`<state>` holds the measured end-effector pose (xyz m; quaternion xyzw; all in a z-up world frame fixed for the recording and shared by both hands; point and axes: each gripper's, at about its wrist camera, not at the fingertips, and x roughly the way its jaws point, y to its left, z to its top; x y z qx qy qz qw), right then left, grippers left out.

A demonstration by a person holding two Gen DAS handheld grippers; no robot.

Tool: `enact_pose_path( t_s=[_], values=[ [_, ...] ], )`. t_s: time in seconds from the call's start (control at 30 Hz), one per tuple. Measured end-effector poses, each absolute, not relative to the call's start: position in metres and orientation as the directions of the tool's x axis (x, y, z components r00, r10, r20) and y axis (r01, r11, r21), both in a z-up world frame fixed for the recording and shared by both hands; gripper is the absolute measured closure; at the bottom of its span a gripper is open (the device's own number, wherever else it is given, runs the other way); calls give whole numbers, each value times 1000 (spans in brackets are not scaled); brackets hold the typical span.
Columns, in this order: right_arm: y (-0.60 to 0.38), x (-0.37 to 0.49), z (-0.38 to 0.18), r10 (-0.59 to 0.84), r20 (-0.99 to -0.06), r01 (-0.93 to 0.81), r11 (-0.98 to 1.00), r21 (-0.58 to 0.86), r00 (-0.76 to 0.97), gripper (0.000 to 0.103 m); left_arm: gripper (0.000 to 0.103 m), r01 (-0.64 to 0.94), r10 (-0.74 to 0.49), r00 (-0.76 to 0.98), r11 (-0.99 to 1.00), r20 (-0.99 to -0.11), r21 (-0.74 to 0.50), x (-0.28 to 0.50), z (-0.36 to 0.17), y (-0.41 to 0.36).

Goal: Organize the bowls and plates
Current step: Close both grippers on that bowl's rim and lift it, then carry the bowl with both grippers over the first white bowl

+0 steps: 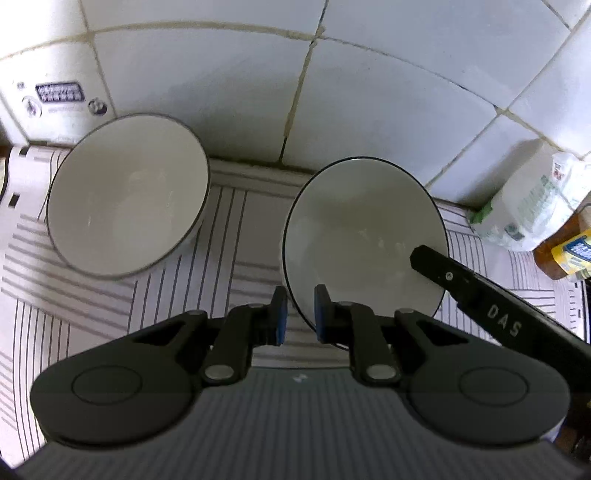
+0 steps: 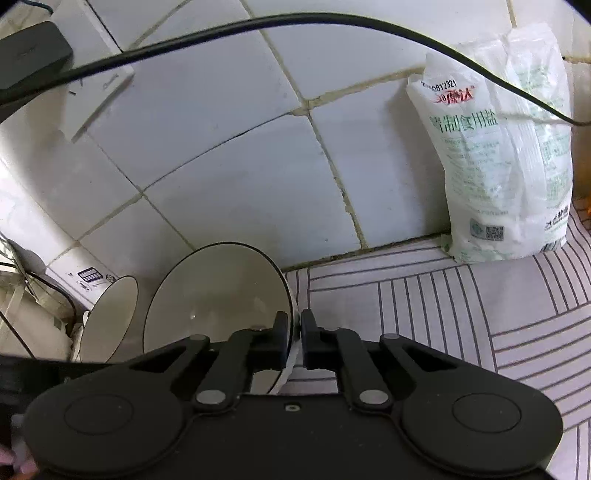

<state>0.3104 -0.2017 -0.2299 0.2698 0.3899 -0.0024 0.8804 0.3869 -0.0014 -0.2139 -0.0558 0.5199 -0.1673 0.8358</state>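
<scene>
Two white bowls with dark rims stand on a striped mat against a tiled wall. The nearer, right-hand bowl is gripped from two sides. My left gripper is shut on its near left rim, one blue pad inside and one outside. My right gripper is shut on the opposite rim of the same bowl; one of its black fingers reaches into the bowl in the left wrist view. The other bowl sits apart to the left, also seen as the far bowl in the right wrist view.
A white salt bag leans on the wall at the right, next to an amber bottle. A black cable hangs across the wall above. A white appliance with a label stands behind the left bowl.
</scene>
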Motion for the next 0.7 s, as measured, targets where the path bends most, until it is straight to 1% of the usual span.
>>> enact_pose_path(
  t_s=[0.17,0.33,0.6,0.7],
  values=[
    [-197,300,-222,234,-698,218,842,493,677,92,90,225,-335,394,938,-856,-264,378,-198,8],
    [-191,280,-212,265,-679,217,815,537,685,91,90,249,-333,382,935,-862,-251,362,-183,19],
    [-172,243,-190,267,-670,217,808,547,693,91,90,281,-312,393,936,-865,-211,321,-166,25],
    [-165,227,-177,258,-662,216,809,546,704,91,89,335,-299,393,927,-869,-167,305,-157,25]
  ],
)
